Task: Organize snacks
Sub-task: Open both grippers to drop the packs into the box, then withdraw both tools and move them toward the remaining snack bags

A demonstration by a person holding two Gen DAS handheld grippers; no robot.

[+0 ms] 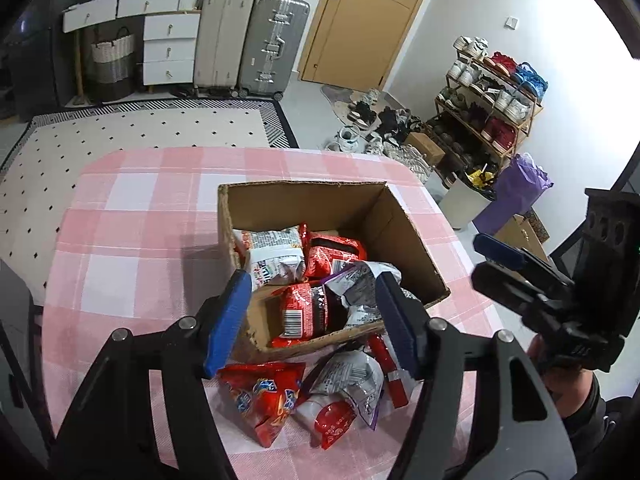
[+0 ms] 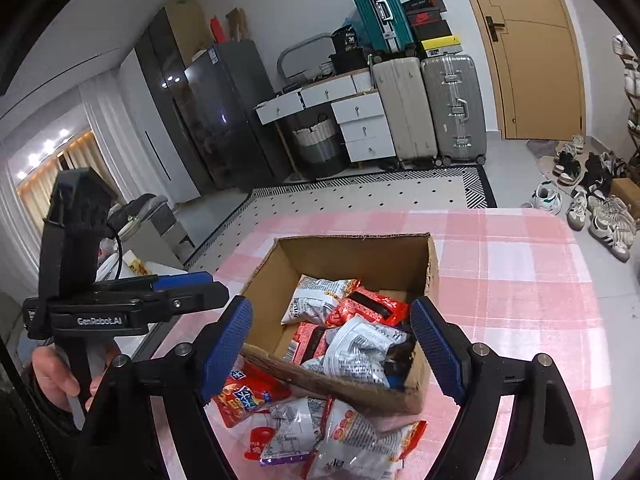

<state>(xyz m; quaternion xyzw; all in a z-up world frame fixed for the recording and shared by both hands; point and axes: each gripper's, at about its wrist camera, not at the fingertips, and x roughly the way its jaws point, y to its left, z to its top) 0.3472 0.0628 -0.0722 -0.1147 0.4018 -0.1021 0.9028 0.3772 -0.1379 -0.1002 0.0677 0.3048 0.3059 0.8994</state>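
A brown cardboard box (image 1: 404, 236) (image 2: 352, 256) stands open on the pink checked table, part filled with red and white snack packets (image 1: 276, 254) (image 2: 360, 344). Several more packets lie loose on the cloth in front of its near wall, among them a red one (image 1: 262, 396) (image 2: 244, 398) and a white one (image 1: 352, 380) (image 2: 352, 440). My left gripper (image 1: 314, 292) hovers open over the box's near edge with nothing pressed between its blue pads. My right gripper (image 2: 332, 320) is open too, above the same edge, and shows at the right of the left wrist view (image 1: 486, 260).
The tablecloth (image 1: 132, 240) (image 2: 520, 300) reaches to rounded far edges. Beyond lie a dotted rug (image 1: 120, 132), suitcases (image 1: 272, 44), white drawers (image 1: 168, 48) and a shoe rack (image 1: 492, 92). A hand (image 2: 52, 380) holds the left gripper's handle.
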